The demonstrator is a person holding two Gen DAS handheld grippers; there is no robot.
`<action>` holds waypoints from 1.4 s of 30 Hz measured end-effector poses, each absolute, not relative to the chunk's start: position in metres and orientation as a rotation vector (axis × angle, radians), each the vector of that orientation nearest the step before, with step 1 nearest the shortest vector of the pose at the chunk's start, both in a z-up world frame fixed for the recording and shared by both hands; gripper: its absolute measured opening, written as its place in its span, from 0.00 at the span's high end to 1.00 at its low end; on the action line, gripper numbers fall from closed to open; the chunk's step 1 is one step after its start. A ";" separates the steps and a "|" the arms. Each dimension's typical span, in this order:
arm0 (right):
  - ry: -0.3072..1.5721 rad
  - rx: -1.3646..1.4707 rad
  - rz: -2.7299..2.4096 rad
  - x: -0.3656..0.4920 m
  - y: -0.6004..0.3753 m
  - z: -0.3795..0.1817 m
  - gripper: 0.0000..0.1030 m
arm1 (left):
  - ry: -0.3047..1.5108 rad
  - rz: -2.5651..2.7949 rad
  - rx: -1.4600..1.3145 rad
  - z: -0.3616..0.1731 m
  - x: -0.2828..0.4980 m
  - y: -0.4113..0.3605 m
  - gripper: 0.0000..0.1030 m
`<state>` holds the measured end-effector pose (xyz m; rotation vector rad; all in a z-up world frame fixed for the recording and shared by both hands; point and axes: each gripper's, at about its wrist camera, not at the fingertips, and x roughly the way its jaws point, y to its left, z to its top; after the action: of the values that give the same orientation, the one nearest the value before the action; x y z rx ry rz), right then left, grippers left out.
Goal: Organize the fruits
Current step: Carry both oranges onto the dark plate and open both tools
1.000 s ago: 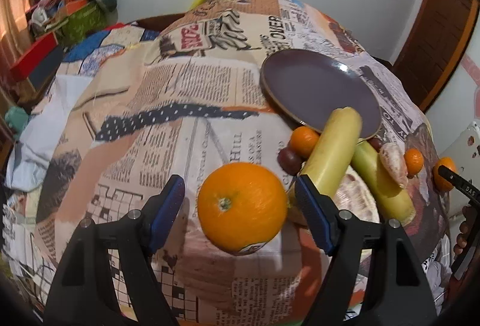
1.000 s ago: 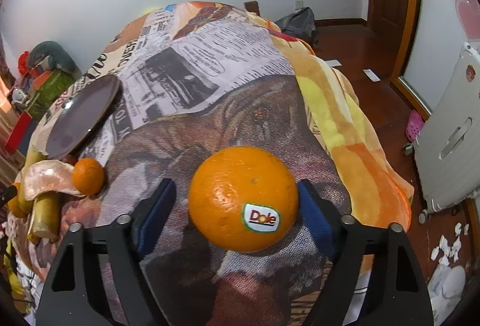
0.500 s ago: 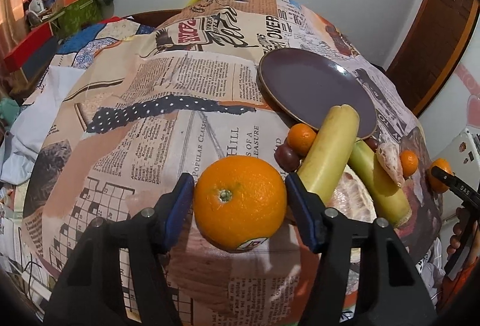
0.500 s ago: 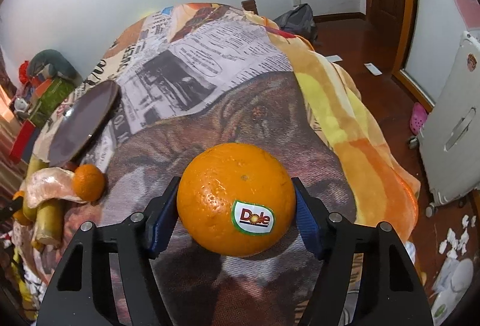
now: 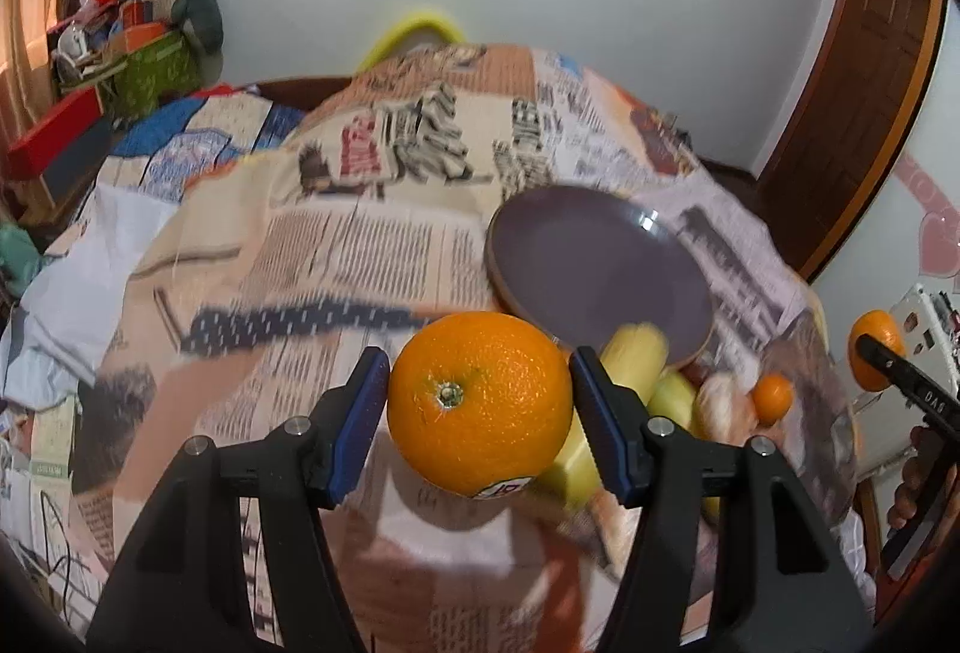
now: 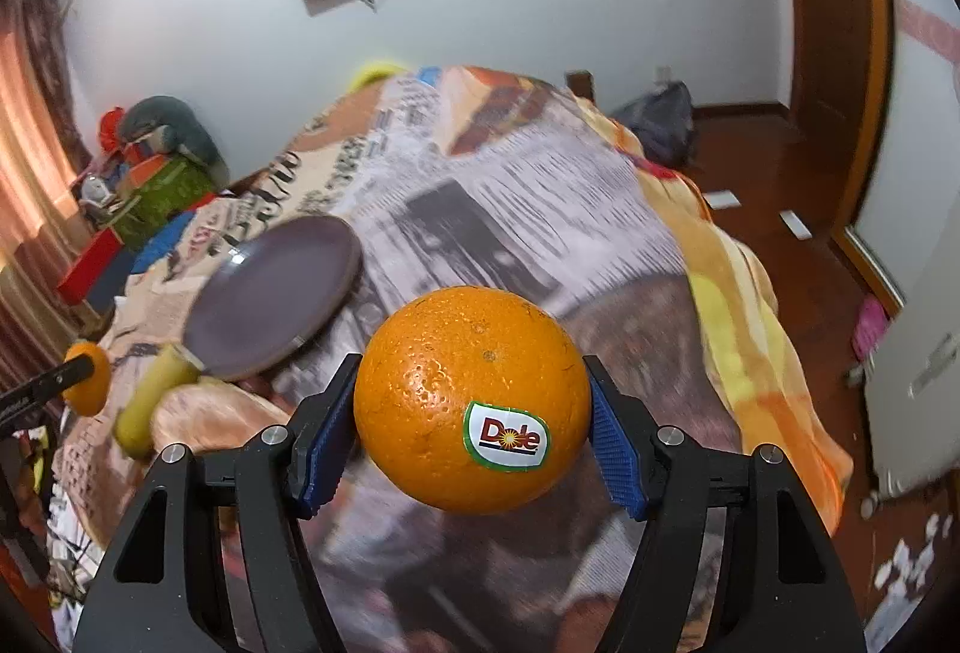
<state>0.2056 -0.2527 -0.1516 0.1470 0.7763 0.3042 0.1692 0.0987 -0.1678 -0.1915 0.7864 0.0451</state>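
my left gripper [image 5: 480, 407] clamps one orange [image 5: 479, 404] and my right gripper [image 6: 471, 413] clamps the stickered orange [image 6: 471, 401], fingers squeezing each side, both lifted above the bed [image 5: 360, 257] just short of the empty plate [image 5: 600, 269], likely their destination. beside the plate lie two bananas [image 5: 636, 359] and one mandarin [image 5: 773, 398].

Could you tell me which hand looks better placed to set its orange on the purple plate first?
Probably the left: the plate lies just beyond the orange in its tongs. The right tongs hold theirs off to the plate's side.
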 end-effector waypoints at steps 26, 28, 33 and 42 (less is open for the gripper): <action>0.632 0.044 0.523 0.266 -0.151 -0.133 0.36 | 0.667 -0.061 -0.159 -0.134 0.263 0.069 0.40; 0.636 0.032 0.534 0.272 -0.146 -0.135 0.36 | 0.672 -0.062 -0.151 -0.137 0.270 0.069 0.40; 0.663 -0.006 0.557 0.289 -0.131 -0.141 0.36 | 0.697 -0.069 -0.152 -0.146 0.290 0.071 0.40; 0.720 -0.059 0.593 0.314 -0.115 -0.154 0.36 | 0.741 -0.069 -0.143 -0.163 0.322 0.074 0.40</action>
<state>0.3137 -0.1146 -0.1536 -0.0594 0.7203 0.5931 0.3219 0.0741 -0.1630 -0.1427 0.7414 -0.0692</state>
